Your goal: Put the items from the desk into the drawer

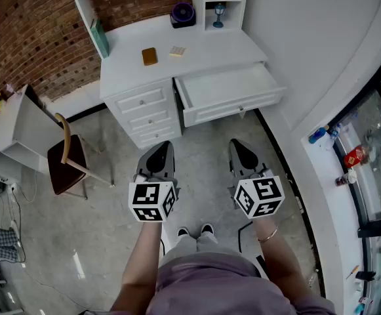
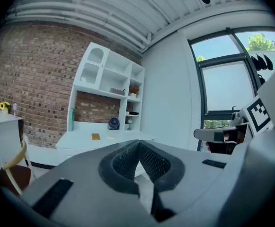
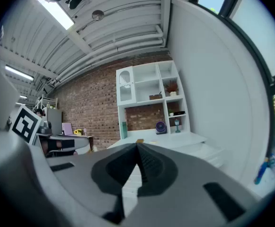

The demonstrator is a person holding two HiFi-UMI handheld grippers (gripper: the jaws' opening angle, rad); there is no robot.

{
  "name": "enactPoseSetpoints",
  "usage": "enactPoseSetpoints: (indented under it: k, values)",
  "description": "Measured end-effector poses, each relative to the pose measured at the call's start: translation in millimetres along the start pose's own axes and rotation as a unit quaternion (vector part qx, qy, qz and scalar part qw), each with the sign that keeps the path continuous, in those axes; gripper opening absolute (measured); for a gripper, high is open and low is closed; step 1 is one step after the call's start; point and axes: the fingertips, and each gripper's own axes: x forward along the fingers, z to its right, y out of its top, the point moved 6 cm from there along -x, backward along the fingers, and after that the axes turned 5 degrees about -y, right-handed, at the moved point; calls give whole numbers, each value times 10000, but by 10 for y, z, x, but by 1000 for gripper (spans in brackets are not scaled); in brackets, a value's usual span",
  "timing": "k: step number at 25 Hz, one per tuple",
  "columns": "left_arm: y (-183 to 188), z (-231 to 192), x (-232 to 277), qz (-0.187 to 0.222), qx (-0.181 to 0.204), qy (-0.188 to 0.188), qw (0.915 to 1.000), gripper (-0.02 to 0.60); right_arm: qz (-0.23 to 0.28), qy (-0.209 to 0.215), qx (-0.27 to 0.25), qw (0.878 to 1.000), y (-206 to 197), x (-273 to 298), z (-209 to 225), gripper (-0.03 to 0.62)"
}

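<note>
Two grippers in play, both held out level in front of the person, side by side and well short of the furniture. The left gripper [image 1: 159, 155] has its jaws pressed together with nothing between them, and the right gripper [image 1: 241, 153] shows the same: pads meeting at the tip, empty. Ahead stands the white desk [image 1: 203, 63], and on its open top I count two small items lying near each other but apart: one flat brown block [image 1: 149, 56] and, to its right, one pale yellow pad [image 1: 177, 51]. Neither gripper is anywhere near them. Further back on the desktop, one tall teal thing [image 1: 100, 38] stands against the left upright of the shelving, and one round purple object [image 1: 183, 13] sits at the back, beside the shelf column. One drawer [image 1: 236, 105] is pulled out on the right under the desktop, its inside white, with none of the desk's items in it. To its left is a stack of three closed drawers [image 1: 144, 119]. Off to the left, one wooden chair with a dark seat [image 1: 67, 163] stands beside one lower white side table [image 1: 26, 126].
</note>
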Motion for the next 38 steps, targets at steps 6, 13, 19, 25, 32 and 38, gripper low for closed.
enactPoseSetpoints:
  k: [6, 13, 19, 25, 32, 38]
  values:
    - [7, -4, -107, -11, -161, 109, 9998, 0, -35, 27, 101, 9999, 6, -66, -39, 2]
    - [-75, 6, -116, -22, -511, 310, 9982, 0, 41, 165, 134, 9998, -8, -139, 78, 3]
    - [-106, 28, -118, -76, -406, 609, 9973, 0, 100, 263, 248, 9993, -49, -179, 180, 3]
    - [-33, 27, -134, 1, -363, 734, 9966, 102, 128, 461, 316, 9984, -34, -106, 168, 3]
    - [-5, -93, -80, -37, -221, 901, 9957, 169, 156, 651, 428, 9968, -29, 66, 131, 3]
    - [33, -335, 132, 32, -164, 870, 9961, 163, 175, 650, 408, 9969, 38, 354, 133, 3]
